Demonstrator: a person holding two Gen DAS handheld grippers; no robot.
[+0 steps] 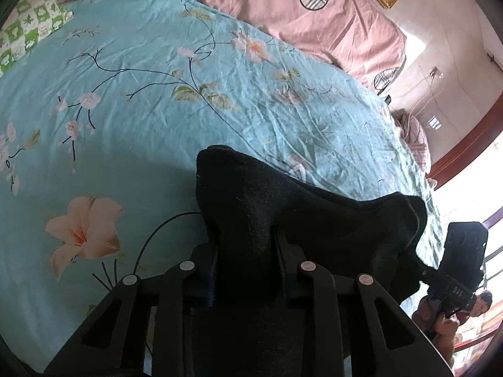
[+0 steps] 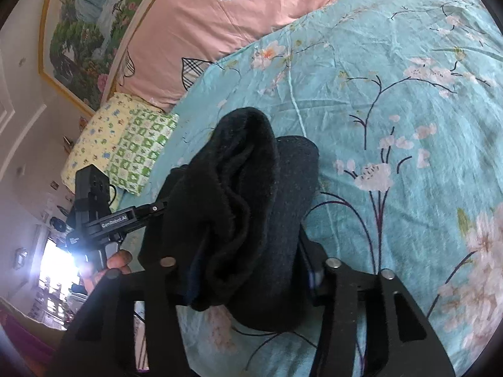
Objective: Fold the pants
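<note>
Two wrist fisheyes, each looking along its own tongs down onto a bed.

The left wrist view sits close behind the left gripper [image 1: 245,270], angled down over the turquoise flower-printed bedsheet [image 1: 132,100] beyond the tongs; the right gripper [image 1: 418,267] shows at its right. The right wrist view sits equally close behind its tongs, with the left gripper [image 2: 160,207] at its left. Both share the sheet, the bunched black fabric pants [image 2: 245,207] and the pink heart-patterned quilt [image 1: 283,3].

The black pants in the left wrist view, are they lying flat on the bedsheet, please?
No, the black pants are bunched up between the left tongs, raised above the floral bedsheet.
</note>
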